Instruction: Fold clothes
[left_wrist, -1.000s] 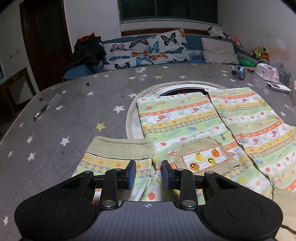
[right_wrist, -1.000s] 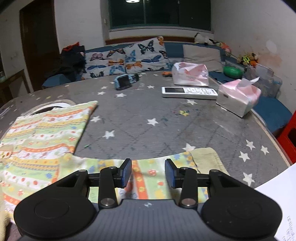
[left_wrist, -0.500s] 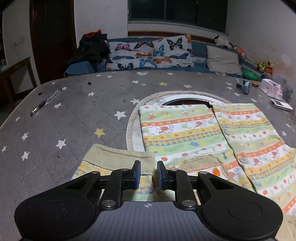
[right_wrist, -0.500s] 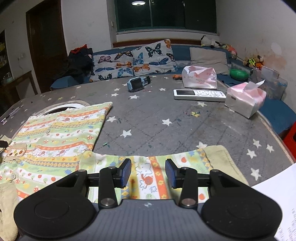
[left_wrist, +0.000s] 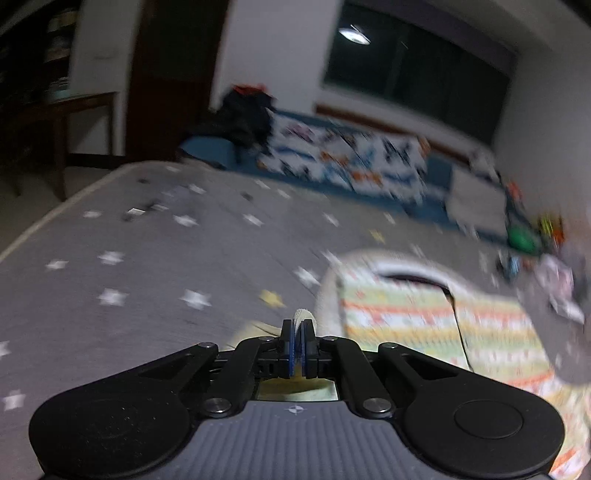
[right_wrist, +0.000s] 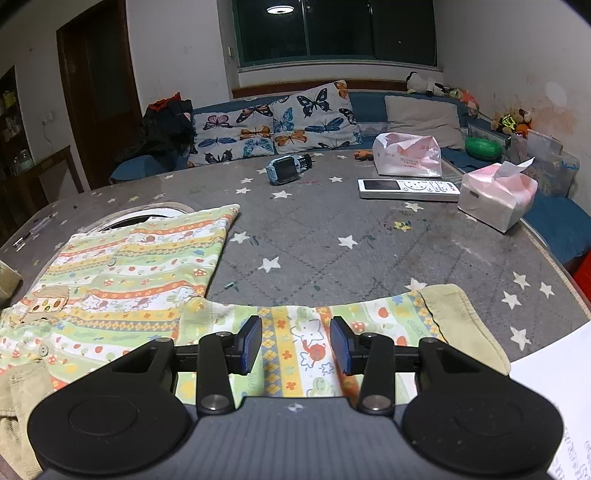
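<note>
A child's striped, printed top (right_wrist: 122, 273) lies spread on the grey star-patterned table (right_wrist: 332, 229). In the blurred left wrist view its body (left_wrist: 417, 325) lies to the right. My left gripper (left_wrist: 298, 345) is shut on the beige cuff (left_wrist: 303, 315) of the left sleeve, which sticks up between the pads. My right gripper (right_wrist: 295, 343) is open, its pads either side of the right sleeve (right_wrist: 306, 343), with that sleeve's beige cuff (right_wrist: 458, 325) to the right.
On the table's far right are a pink tissue pack (right_wrist: 496, 195), a white remote (right_wrist: 408, 189), a plastic bag (right_wrist: 408, 155) and a blue toy (right_wrist: 286, 170). White paper (right_wrist: 554, 398) lies at the near right edge. A butterfly cushion (right_wrist: 273, 123) lines the sofa behind.
My left gripper has closed on the left sleeve cuff and is moving fast, tilting the view. My right gripper stays open over the right sleeve, slightly higher.
</note>
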